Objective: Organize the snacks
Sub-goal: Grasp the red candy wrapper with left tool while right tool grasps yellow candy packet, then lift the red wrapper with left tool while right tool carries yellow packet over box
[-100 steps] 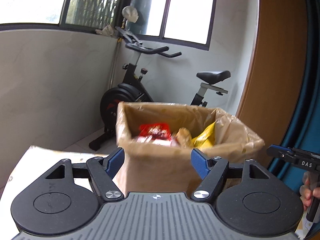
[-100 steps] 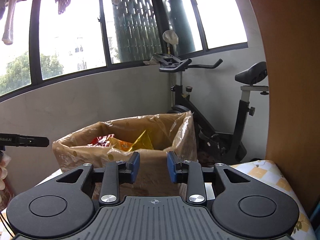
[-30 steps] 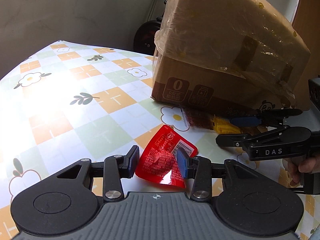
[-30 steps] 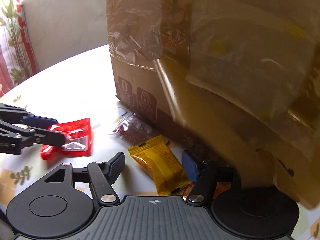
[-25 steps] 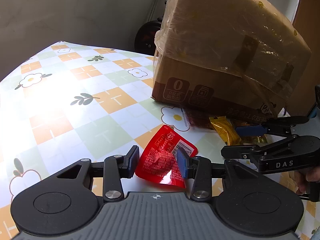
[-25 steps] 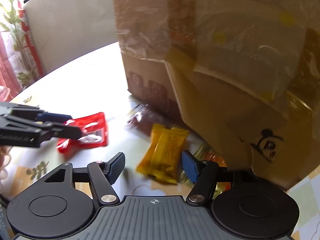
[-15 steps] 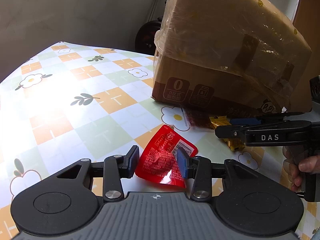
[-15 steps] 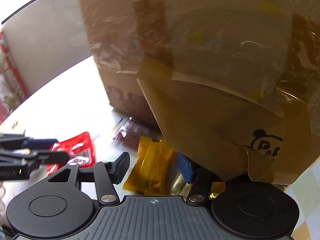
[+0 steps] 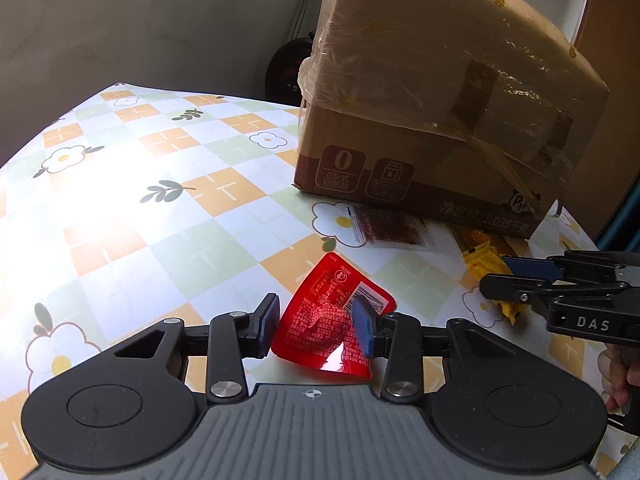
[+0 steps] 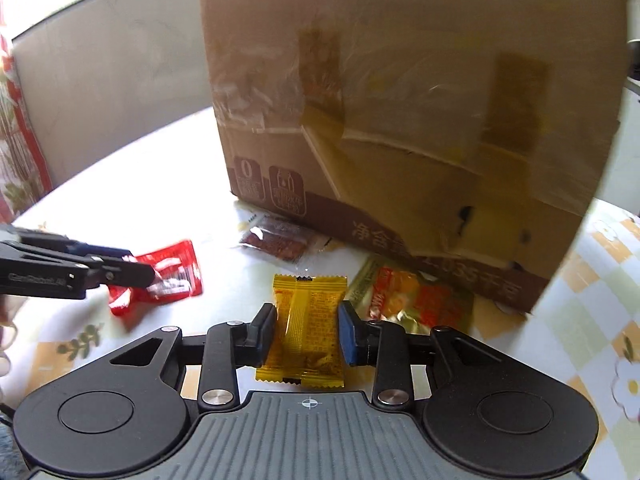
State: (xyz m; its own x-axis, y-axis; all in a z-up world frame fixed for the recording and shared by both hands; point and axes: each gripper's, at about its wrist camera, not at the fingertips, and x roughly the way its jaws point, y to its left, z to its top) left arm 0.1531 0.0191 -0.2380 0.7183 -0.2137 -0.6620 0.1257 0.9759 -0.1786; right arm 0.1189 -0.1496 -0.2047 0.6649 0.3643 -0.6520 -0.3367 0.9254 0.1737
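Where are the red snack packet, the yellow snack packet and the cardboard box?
red snack packet (image 9: 328, 330): left wrist view, its crinkled middle.
yellow snack packet (image 10: 308, 324): right wrist view, its centre seam.
cardboard box (image 9: 420, 176): left wrist view, its printed front wall.

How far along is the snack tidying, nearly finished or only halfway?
Midway, by the look of it. In hand: the left gripper is closed on a red packet, and the right gripper on a yellow packet. Left: a dark brown packet and an orange-red packet lie on the table beside the cardboard box. The box's inside is hidden.
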